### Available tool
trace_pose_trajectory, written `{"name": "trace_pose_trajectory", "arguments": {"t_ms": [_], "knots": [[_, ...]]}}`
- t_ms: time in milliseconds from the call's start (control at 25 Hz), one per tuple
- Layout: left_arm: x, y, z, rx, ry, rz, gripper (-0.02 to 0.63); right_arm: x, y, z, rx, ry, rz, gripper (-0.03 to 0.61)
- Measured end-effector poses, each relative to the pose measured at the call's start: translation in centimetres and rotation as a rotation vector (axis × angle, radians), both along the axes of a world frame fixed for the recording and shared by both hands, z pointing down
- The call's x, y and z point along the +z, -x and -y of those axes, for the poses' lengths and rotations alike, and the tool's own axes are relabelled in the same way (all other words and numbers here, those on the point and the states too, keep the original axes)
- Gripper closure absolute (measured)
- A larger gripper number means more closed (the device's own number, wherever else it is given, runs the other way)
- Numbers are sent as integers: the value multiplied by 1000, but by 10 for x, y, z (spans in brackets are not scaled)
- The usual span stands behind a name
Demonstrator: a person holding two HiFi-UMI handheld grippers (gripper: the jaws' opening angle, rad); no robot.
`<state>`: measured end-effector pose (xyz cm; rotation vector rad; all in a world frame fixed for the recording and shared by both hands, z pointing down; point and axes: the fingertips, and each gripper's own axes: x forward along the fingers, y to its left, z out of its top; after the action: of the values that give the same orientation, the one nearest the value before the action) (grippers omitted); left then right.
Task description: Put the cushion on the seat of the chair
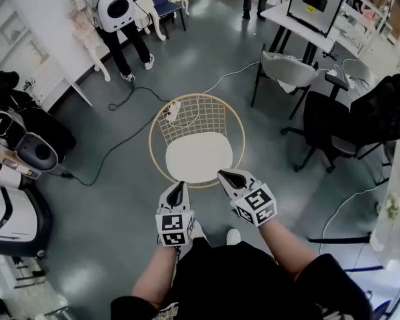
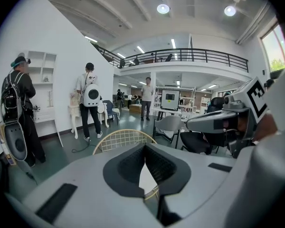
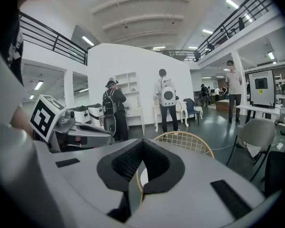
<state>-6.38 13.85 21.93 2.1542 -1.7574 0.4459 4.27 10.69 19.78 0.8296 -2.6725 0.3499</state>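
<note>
The white cushion (image 1: 199, 157) lay flat on the seat of the round wire chair (image 1: 201, 115), inside its gold rim and toward the near edge. The left gripper (image 1: 180, 185) and right gripper (image 1: 222, 173) hovered just at that near edge, each with jaws pressed together on nothing. Grey floor (image 1: 107, 205) lay open around the chair. A black cable (image 1: 117, 143) trailed to its left, and a black office chair (image 1: 337, 129) stood apart on the right.

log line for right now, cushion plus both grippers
cushion: flat on wire chair seat | left gripper: shut, empty, near front rim | right gripper: shut, empty, near front rim
</note>
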Motion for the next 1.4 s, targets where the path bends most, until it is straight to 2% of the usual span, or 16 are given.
{"name": "trace_pose_trajectory", "arguments": {"t_ms": [600,1400], "knots": [[-7,-49,-43,-38,-19,18,597,0,-44,-39,-54,-6,27,566],[-16,-66,-44,-32,-23,27,597,-2,-58,-42,-74,1,31,566]]}}
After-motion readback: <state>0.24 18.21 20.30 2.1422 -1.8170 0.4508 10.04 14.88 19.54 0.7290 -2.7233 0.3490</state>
